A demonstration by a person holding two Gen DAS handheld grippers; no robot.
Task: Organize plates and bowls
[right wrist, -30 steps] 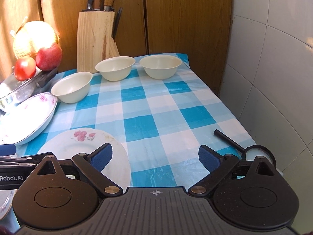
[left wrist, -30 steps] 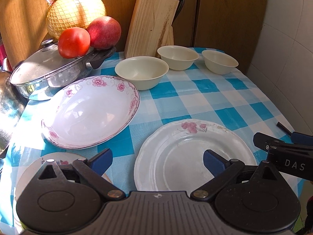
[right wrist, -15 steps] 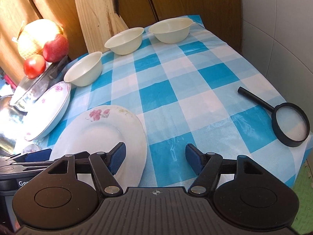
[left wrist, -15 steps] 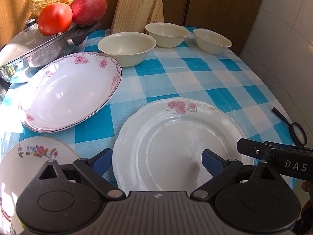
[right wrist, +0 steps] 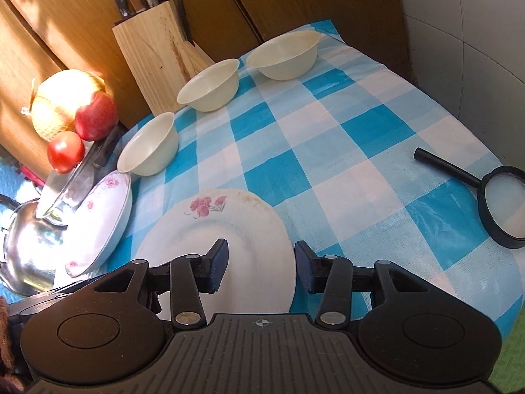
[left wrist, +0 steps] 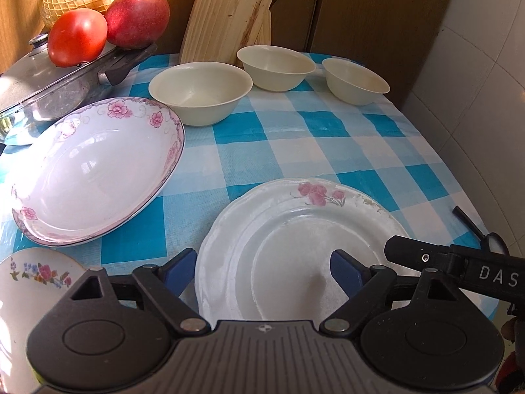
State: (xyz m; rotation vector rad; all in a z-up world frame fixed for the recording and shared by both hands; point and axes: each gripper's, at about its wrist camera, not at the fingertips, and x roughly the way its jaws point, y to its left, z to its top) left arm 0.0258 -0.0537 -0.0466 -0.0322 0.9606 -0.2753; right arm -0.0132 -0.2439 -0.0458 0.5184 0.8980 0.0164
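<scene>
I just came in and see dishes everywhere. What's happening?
Someone is tidying plates and bowls with two hand-held grippers. Both the left gripper and right gripper are open over the flat flowered plate, holding nothing. The three cream bowls and the deep flowered dish sit untouched on the checked cloth.

Left gripper [left wrist: 261, 271] fingers spread wide over the flowered plate [left wrist: 295, 249]
</scene>
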